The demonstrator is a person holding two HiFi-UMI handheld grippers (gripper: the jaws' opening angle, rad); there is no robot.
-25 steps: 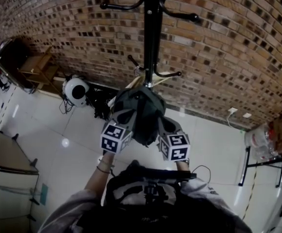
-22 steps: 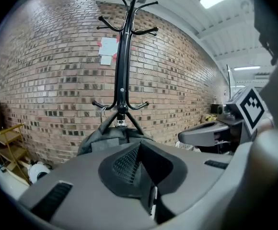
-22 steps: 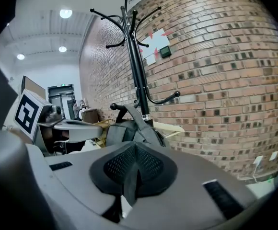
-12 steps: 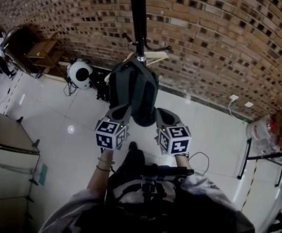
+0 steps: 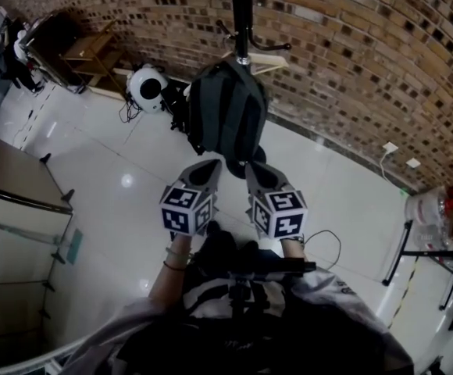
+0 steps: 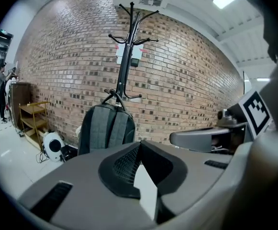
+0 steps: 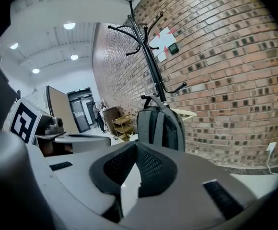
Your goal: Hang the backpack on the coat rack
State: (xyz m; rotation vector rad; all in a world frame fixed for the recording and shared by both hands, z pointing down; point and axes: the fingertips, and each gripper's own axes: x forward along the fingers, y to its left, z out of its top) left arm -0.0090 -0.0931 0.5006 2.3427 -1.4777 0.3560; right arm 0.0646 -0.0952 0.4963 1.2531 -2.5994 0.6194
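Against the brick wall [image 5: 351,45], from your left, stand a wooden shelf [image 5: 86,53] and a round white device [image 5: 148,88] on the floor, then the backpack [image 5: 225,119], which hangs from a low hook of the coat rack [image 5: 240,14]. Nearer to you, you hold your left tool [image 5: 205,169] and right tool [image 5: 256,170] side by side, clear of the backpack, each with jaws closed together on nothing

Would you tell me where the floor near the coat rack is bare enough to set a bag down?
Bare tile lies right of the backpack, along the brick wall, and left, between the table and backpack. Crowded: the white round device and cords by the backpack.
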